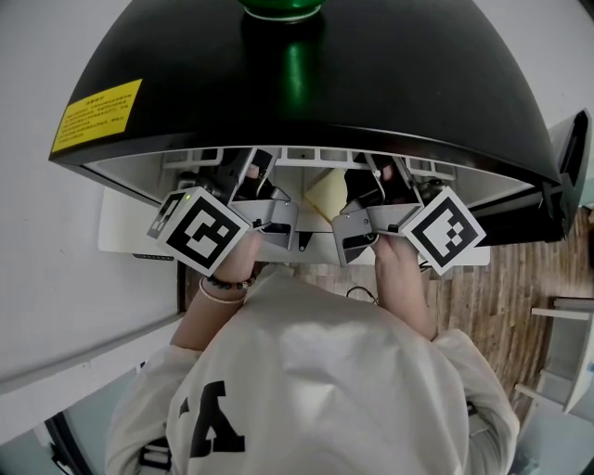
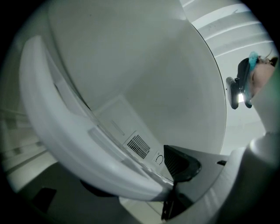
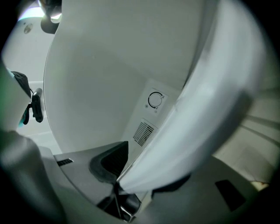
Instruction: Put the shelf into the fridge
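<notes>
A black fridge [image 1: 306, 93] stands open below me, seen from above. The white shelf [image 1: 125, 227] lies level across its opening, its ends sticking out on both sides. My left gripper [image 1: 255, 190] and right gripper [image 1: 371, 190] reach into the cavity side by side. In the left gripper view the shelf's thick white rim [image 2: 65, 140] runs into the left gripper [image 2: 173, 186], which is shut on it. In the right gripper view the rim [image 3: 197, 131] is likewise clamped by the right gripper [image 3: 118, 181]. Behind it is the white back wall with a vent grille [image 2: 138, 146] and a dial [image 3: 155, 99].
A green bottle [image 1: 281, 7] stands on the fridge top, which carries a yellow label [image 1: 96, 113]. The fridge door [image 1: 571, 158] hangs open at the right over wooden floor [image 1: 501, 297]. A white wall runs along the left.
</notes>
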